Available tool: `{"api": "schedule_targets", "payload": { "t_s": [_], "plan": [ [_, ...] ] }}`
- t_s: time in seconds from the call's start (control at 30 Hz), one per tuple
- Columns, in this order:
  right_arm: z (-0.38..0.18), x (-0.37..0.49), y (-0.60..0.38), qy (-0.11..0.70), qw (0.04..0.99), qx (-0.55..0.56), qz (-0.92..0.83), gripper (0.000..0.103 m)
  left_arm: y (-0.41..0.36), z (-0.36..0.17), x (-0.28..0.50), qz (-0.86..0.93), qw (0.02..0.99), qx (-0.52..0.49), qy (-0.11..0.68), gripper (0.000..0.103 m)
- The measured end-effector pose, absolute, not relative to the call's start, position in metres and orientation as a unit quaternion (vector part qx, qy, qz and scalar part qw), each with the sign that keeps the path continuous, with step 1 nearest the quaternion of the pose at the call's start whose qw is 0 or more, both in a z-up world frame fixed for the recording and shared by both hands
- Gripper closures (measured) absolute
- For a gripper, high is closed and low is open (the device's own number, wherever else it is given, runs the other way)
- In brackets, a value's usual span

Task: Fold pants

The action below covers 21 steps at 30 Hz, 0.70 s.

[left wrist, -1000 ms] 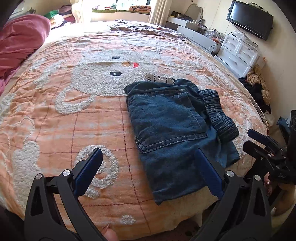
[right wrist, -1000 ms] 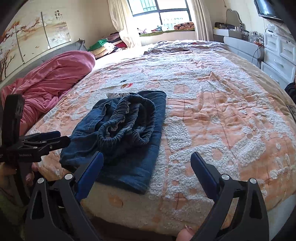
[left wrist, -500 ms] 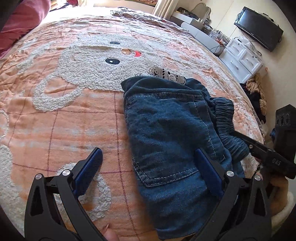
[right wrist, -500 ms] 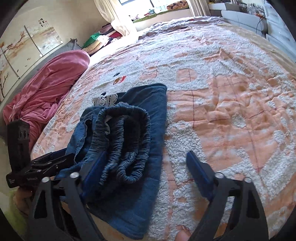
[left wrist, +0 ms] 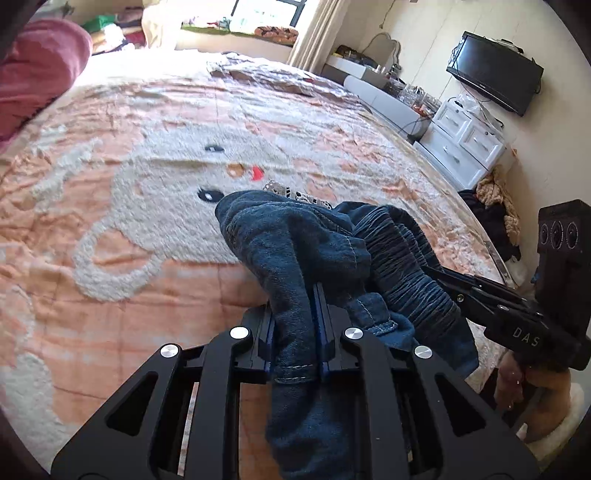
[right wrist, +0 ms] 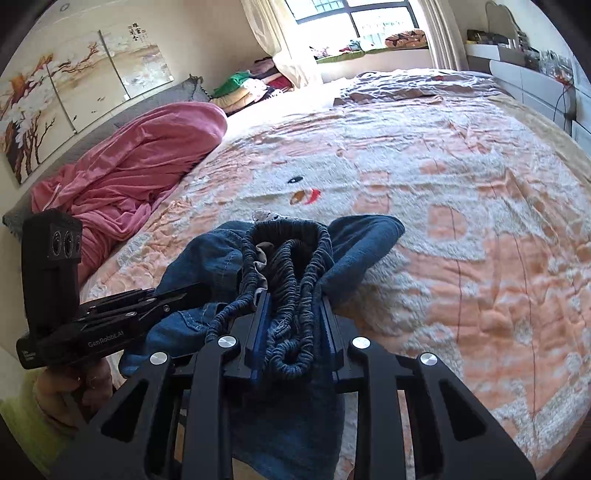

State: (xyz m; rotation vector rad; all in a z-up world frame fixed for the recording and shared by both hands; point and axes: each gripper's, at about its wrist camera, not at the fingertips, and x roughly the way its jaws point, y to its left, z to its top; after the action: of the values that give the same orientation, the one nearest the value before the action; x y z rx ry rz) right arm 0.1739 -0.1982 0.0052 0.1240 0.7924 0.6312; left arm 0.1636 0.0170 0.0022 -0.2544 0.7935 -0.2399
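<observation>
both grippers clamp denim at the edge of the bed

the left gripper [left wrist: 295,325] is closed tight on a thick fold of the pants [left wrist: 295,243], its blue-lined jaws pressed against the cloth on either side, with denim spilling down between the black arms toward the camera. the right gripper [right wrist: 295,325] is likewise squeezed onto the pants [right wrist: 221,258], but on the gathered elastic waistband [right wrist: 295,269], whose ribbed loops bunch up between its jaws and hang over its near end.

seen from the left wrist, the right gripper [left wrist: 443,275] comes in from the right with its tips buried in the waistband [left wrist: 406,266], and a hand [left wrist: 532,387] holds its handle low at the right edge. seen from the right wrist, the left gripper [right wrist: 184,295] reaches in from the left into the denim, with a hand [right wrist: 70,391] under its black body.

the pants sit in a rumpled heap near the near edge of the bed, partly lifted by both grips, the rest lying on the blanket [left wrist: 147,258]. a small patch of white lace [left wrist: 291,192] shows just beyond the heap. the blanket is peach with a fleecy white cartoon face, its eyes and red mouth close behind the pants.

further off, a pink quilt [right wrist: 140,162] is piled along the left side of the bed under wall paintings [right wrist: 74,88]. a window [right wrist: 362,18] lights the far end. on the other side stand white drawers [left wrist: 469,144] and a wall-mounted tv [left wrist: 495,81].
</observation>
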Motion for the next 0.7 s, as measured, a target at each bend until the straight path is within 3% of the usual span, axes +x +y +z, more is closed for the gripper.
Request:
{"api": "schedule_targets", "payload": {
  "t_s": [0.13,0.27,0.3,0.33,0.4,0.43,0.57,0.6,0.67,0.7],
  "plan": [
    [0.012,0.192,-0.172,0.364,0.873,0.061,0.317,0.079,0.041,0.007,0.170,-0.083,0.919,-0.109,0.371,0.089],
    [-0.019,0.218,-0.145,0.414,0.856,0.048,0.306,0.079,0.063,-0.023,0.186,-0.049,0.905,-0.106,0.408,0.085],
    [-0.028,0.221,-0.142,0.424,0.855,0.043,0.296,0.079,0.067,-0.033,0.187,-0.045,0.901,-0.108,0.419,0.077],
    [-0.033,0.220,-0.142,0.427,0.856,0.042,0.290,0.076,0.071,-0.038,0.185,-0.042,0.900,-0.108,0.420,0.066],
    [-0.039,0.219,-0.148,0.428,0.857,0.048,0.283,0.070,0.078,-0.043,0.182,-0.035,0.900,-0.109,0.421,0.055],
    [-0.042,0.220,-0.152,0.432,0.858,0.047,0.275,0.061,0.081,-0.045,0.181,-0.036,0.898,-0.118,0.423,0.053],
    [-0.038,0.215,-0.166,0.432,0.858,0.070,0.269,0.050,0.083,-0.038,0.171,-0.029,0.898,-0.127,0.420,0.048],
    [-0.033,0.209,-0.167,0.422,0.864,0.063,0.268,0.047,0.082,-0.032,0.166,-0.027,0.902,-0.121,0.413,0.042],
    [-0.021,0.193,-0.172,0.402,0.876,0.047,0.263,0.028,0.078,-0.019,0.154,-0.023,0.909,-0.113,0.400,0.028],
    [-0.016,0.185,-0.175,0.392,0.880,0.042,0.264,0.028,0.077,-0.012,0.146,-0.024,0.912,-0.112,0.394,0.026]
  ]
}}
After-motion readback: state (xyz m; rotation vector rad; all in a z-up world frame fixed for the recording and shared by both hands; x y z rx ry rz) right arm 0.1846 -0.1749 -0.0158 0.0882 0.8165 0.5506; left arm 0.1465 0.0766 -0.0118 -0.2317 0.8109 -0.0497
